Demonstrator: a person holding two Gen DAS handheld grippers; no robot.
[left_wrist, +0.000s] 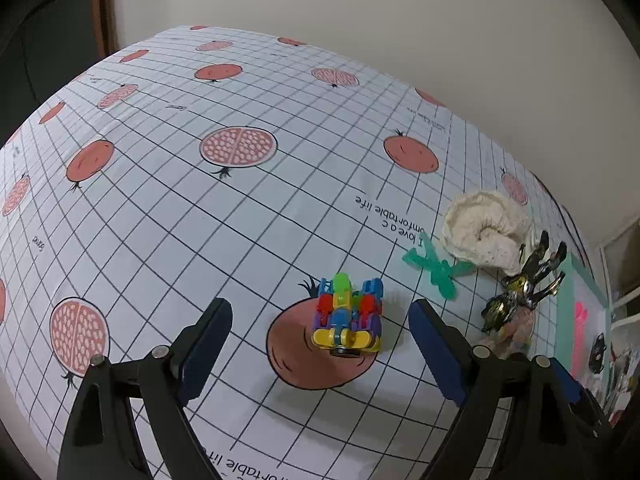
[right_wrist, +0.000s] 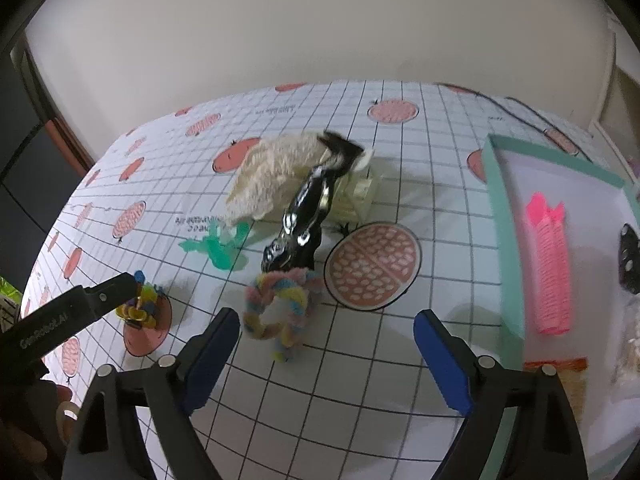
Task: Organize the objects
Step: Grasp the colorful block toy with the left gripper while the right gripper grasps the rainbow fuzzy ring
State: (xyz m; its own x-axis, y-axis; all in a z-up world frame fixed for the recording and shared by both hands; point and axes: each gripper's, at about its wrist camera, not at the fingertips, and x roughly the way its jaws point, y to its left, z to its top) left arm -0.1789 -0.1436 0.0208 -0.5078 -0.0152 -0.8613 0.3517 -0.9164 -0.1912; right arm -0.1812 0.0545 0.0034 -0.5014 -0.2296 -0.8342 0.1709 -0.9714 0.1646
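Note:
A small multicoloured block toy [left_wrist: 347, 316] stands on the tablecloth just ahead of my open left gripper [left_wrist: 320, 344], between the lines of its blue pads. Further right lie a green plastic figure [left_wrist: 438, 266], a cream knitted piece [left_wrist: 484, 232] and a shiny black figure [left_wrist: 520, 288]. My right gripper [right_wrist: 327, 344] is open above the cloth. A pastel fuzzy ring [right_wrist: 280, 304] lies just ahead of its left pad. Behind it are the black figure [right_wrist: 304, 220], the green figure [right_wrist: 218, 246] and the cream piece [right_wrist: 276, 176]. The block toy [right_wrist: 142, 304] shows at left, behind the left gripper's finger [right_wrist: 76, 312].
A mint-rimmed box [right_wrist: 506, 232] at the right holds a pink ribbed roll [right_wrist: 552, 264] and a black item [right_wrist: 628, 258]. A cream plastic block [right_wrist: 360, 192] sits behind the black figure. The gridded pomegranate tablecloth [left_wrist: 200, 220] runs to a wall behind.

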